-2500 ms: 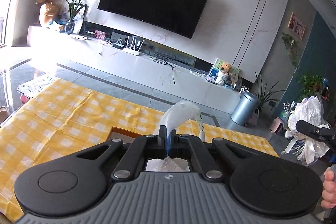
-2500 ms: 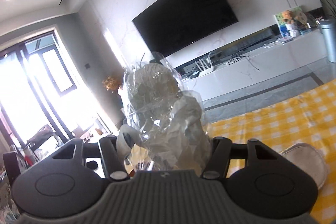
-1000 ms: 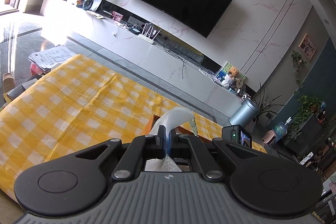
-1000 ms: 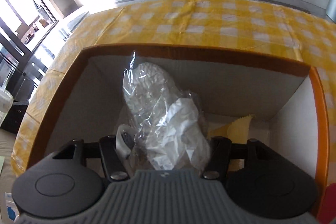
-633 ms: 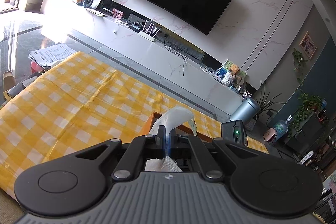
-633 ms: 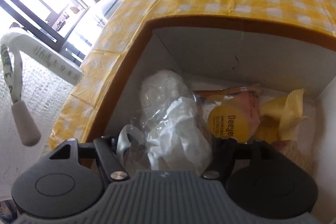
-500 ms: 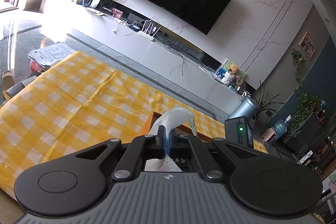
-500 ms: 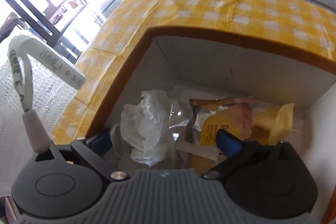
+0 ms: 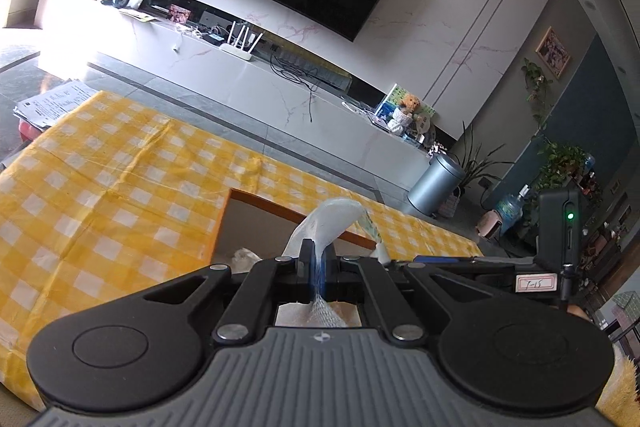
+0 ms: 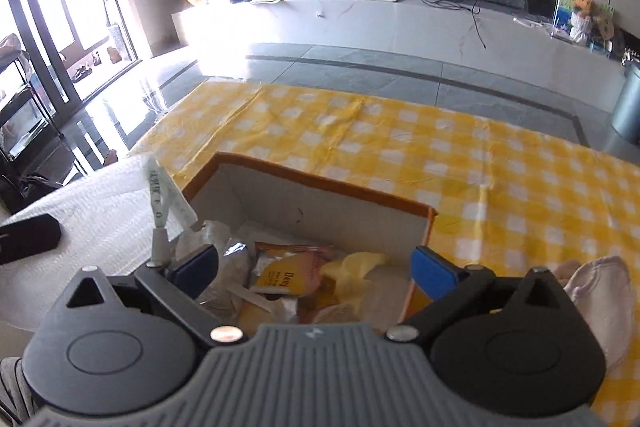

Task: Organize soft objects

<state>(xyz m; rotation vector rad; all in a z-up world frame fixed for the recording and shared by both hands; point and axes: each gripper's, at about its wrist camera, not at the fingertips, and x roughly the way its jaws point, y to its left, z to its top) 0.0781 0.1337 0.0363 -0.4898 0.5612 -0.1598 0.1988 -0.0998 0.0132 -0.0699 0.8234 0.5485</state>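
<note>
An orange-rimmed cardboard box (image 10: 320, 187) sits on the yellow checked tablecloth (image 10: 400, 139). It holds a crumpled clear plastic bag (image 10: 224, 263), an orange snack packet (image 10: 288, 271) and a yellow cloth (image 10: 348, 267). My right gripper (image 10: 316, 267) is open and empty just above the box. My left gripper (image 9: 316, 263) is shut on a white mesh bag (image 9: 328, 223) and holds it over the box's near side (image 9: 280, 211). The mesh bag with its drawstring toggle (image 10: 160, 243) also shows in the right wrist view (image 10: 80, 219).
A pale pink round pad (image 10: 600, 291) lies on the cloth right of the box. A TV bench (image 10: 400, 19) and a grey bin (image 9: 436, 183) stand beyond the table. The right gripper's camera body (image 9: 560, 227) shows at the right of the left wrist view.
My right gripper carried the plastic bag down into the box, opened and let it go, then lifted and tilted up. My left gripper stayed shut on the mesh bag.
</note>
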